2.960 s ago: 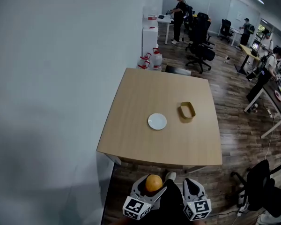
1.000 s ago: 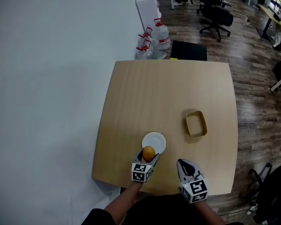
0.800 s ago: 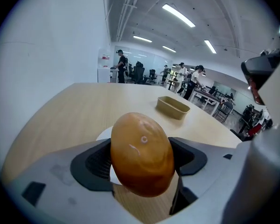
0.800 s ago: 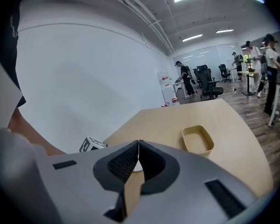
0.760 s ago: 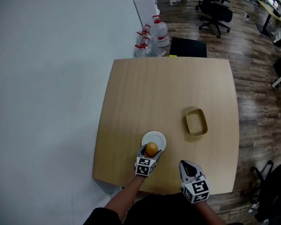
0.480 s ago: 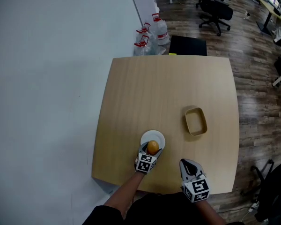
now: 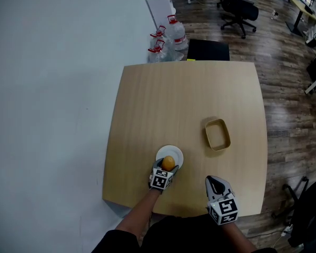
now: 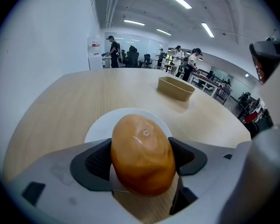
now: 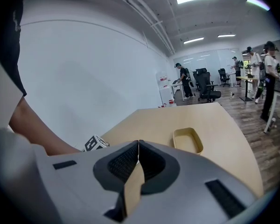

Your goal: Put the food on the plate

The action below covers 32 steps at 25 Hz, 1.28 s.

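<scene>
A small white plate (image 7: 174,154) (image 8: 107,125) lies near the front edge of the wooden table (image 7: 184,104). My left gripper (image 7: 166,167) (image 8: 142,160) is shut on an orange-brown rounded piece of food (image 7: 168,163) (image 8: 141,153), held just over the near part of the plate. Whether the food touches the plate I cannot tell. My right gripper (image 7: 214,183) (image 9: 138,160) is shut with nothing in it, over the table's front right part.
A shallow tan tray (image 7: 217,134) (image 9: 187,140) (image 8: 176,87) sits right of the plate. Water jugs (image 7: 166,33) and a black box (image 7: 207,49) stand on the floor behind the table. Office chairs, desks and people fill the room beyond. A white wall runs along the left.
The person walked up to the table. My left gripper carried the food forward from the table's front edge to over the plate. The right gripper stayed shut beside it.
</scene>
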{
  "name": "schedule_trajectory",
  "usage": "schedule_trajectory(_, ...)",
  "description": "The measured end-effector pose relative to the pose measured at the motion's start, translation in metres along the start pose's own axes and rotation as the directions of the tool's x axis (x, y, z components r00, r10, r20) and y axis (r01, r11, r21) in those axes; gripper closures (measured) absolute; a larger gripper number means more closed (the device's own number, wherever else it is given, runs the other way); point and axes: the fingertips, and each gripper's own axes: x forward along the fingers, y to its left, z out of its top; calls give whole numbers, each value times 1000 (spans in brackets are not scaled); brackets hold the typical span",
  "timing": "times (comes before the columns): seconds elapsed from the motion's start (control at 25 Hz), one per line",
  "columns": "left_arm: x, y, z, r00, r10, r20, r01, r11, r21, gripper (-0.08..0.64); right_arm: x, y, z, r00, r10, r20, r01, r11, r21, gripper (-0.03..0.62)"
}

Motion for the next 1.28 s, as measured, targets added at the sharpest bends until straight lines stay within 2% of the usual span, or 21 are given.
schedule_trajectory(0.16,-6,3,5,1000,9,25,-8,999,-49,221,-2,2,1,1000,7,15,-7,1000,-3,532)
schedule_trajectory(0.4,-23,4,13,998,29,63,-27,999,-25,215,-9,7,5,999,22,48,-21,1000,-14,532)
schedule_trajectory(0.76,-72,0,36,977,35,210,-26,999,-47,215,-24,30,13,995,7,97,-4,999,-37,532)
schedule_trajectory(0.92,-114,-20,33,956,28,291,-12,998,-57,215,-43,54,8,994,7,107,5,994,-105,532)
schedule_trajectory(1.08,-171,-51,22,926,4,376,8,999,-30,215,-64,82,4,992,14,129,2,992,-123,532)
schedule_trajectory(1.2,-225,-73,13,892,-9,453,-6,999,32,215,-81,102,-4,992,21,127,-3,990,-141,532)
schedule_trajectory(1.28,-262,-81,7,862,-3,507,-10,1000,23,215,-92,113,-8,991,19,132,2,986,-164,532)
